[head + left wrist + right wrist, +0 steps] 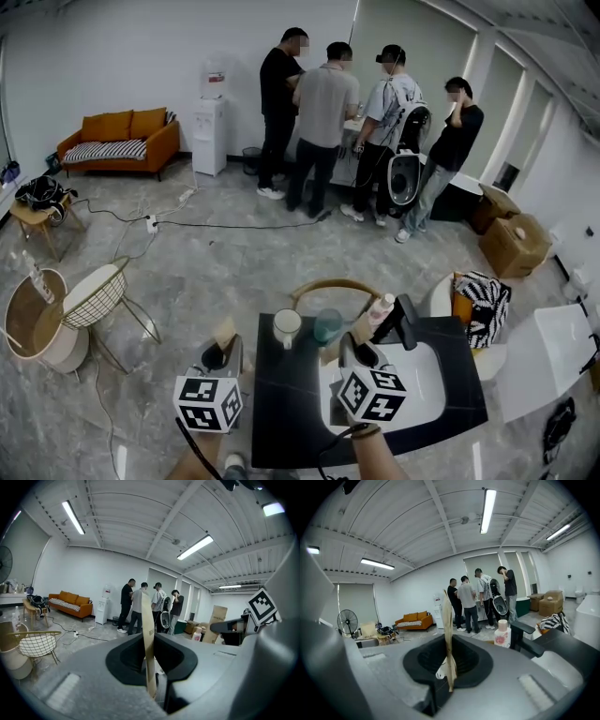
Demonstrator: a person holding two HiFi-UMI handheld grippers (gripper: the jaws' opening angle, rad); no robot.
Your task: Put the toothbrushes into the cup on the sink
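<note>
I see left gripper (223, 345) clamping tan pack (149, 639), right gripper (359, 343) clamping second pack (447, 634); white cup (287, 326) lower centre, between them.

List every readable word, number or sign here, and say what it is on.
"HIG", rest blurred: tan flat package.
Black-and-white square markers, no words: white marker cubes.
Dark print, too small to read: tall brown cardboard box.

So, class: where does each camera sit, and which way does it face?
Head view: on the person's head, steeply down at the sink; left claw, right claw, forearms show.
Left gripper view: on the left claw, facing the room; jaws grip a tan pack.
Right gripper view: likewise, its own tan pack.
All share the standing people.
</note>
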